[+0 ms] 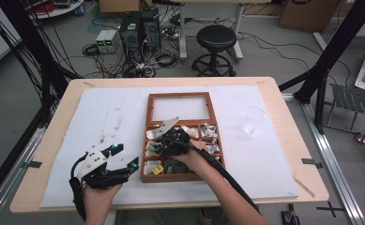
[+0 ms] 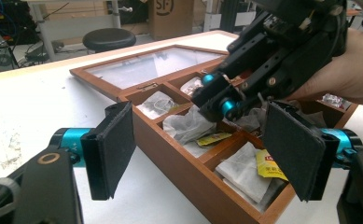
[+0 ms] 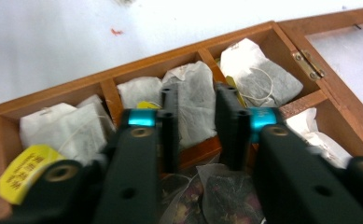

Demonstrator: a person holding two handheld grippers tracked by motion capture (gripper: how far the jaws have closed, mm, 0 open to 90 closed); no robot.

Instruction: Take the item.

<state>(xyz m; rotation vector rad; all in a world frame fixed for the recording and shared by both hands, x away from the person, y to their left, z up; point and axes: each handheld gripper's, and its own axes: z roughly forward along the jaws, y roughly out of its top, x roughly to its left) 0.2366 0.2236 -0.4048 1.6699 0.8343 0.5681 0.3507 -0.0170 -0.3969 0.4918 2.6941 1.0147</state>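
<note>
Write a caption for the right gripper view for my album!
Right gripper reaches into a wooden tea box, jaws around a white tea bag.

A box (image 3: 326, 100) of smooth, lightly glossy brown wood with a small brass-look metal hinge (image 3: 308, 65) is seen under the right gripper (image 3: 195, 126). Matt, crinkled paper tea bags (image 3: 193, 100) lie between its matt black jaws, which carry shiny blue metal-look collars.
</note>
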